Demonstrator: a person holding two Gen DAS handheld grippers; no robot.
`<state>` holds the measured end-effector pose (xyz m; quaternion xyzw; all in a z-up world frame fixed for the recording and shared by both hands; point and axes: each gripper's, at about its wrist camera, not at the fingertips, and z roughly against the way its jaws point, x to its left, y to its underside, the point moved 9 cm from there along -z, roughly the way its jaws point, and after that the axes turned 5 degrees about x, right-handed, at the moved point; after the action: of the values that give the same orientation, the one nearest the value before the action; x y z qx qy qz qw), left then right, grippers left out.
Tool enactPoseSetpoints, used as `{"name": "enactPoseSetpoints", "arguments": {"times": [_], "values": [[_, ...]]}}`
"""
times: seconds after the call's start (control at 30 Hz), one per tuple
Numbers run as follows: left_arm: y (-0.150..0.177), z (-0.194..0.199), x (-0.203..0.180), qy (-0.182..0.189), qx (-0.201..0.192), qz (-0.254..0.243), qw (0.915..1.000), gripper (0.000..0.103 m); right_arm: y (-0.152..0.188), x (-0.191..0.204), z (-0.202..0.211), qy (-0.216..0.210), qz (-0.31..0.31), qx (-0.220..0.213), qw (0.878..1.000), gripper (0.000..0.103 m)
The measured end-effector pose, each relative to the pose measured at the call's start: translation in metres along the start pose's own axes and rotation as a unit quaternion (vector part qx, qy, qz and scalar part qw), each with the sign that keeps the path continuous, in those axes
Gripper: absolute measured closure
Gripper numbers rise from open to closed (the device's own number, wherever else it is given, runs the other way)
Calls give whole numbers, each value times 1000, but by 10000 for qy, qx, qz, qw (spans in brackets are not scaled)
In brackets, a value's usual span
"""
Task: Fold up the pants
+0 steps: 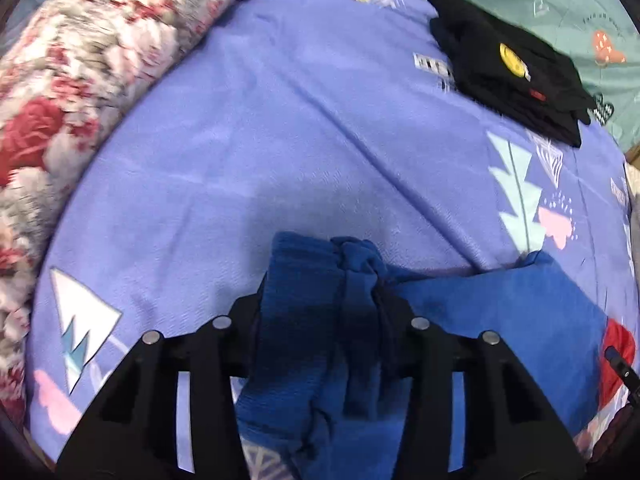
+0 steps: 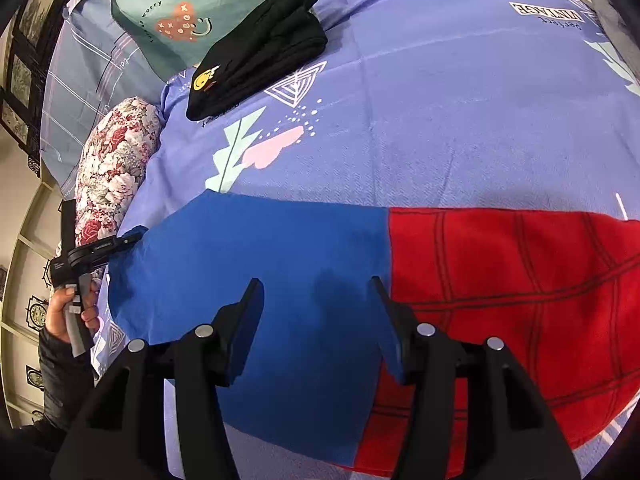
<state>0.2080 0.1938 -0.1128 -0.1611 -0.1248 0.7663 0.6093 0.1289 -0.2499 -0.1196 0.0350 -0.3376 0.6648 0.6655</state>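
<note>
- Left gripper (image 1: 334, 320) pinches a bunched blue end of the pants (image 2: 280, 272); right gripper (image 2: 318, 320) hangs half open, empty, above them.
- Pants lie flat on the near bedspread (image 2: 440, 112).
- Lift evenly, keeping edges aligned.
- Avoid the far black garment (image 2: 260, 48).

pants (image 2: 360, 280) on bedspread (image 2: 440, 100), folded garment (image 2: 256, 48) probably behind

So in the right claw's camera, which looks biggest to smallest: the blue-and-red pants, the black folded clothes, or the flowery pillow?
1. Blue-and-red pants, though nearest the camera.
2 and 3. Black folded clothes and flowery pillow look about alike; unsure.
</note>
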Motion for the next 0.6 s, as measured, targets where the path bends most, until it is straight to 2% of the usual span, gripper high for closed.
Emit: {"name": "enactPoseSetpoints", "arguments": {"times": [0.1,0.17,0.2,0.27,0.33,0.43,0.5,0.6], "values": [[2,14,13,140,-150,380,9991,55,1,1,0,33,86,-53,9999,49],[8,-7,23,38,70,485,9988,47,4,-3,-4,40,59,11,10000,49],[10,-17,29,-32,185,557,9983,37,6,-9,-7,97,6,68,9999,47],[12,-24,37,112,246,796,9965,31,8,-19,-11,256,-91,148,9995,47],[12,-18,43,84,228,979,9949,18,9,-23,-6,234,-117,123,9996,47],[14,-1,50,-36,125,1114,9937,16,12,-29,7,320,-199,13,9993,47],[17,18,51,-471,-65,1019,9937,15,10,-37,23,388,-240,-192,9988,47],[19,43,36,-819,-419,693,9933,11,8,-59,56,655,-409,-571,9954,46]]}}
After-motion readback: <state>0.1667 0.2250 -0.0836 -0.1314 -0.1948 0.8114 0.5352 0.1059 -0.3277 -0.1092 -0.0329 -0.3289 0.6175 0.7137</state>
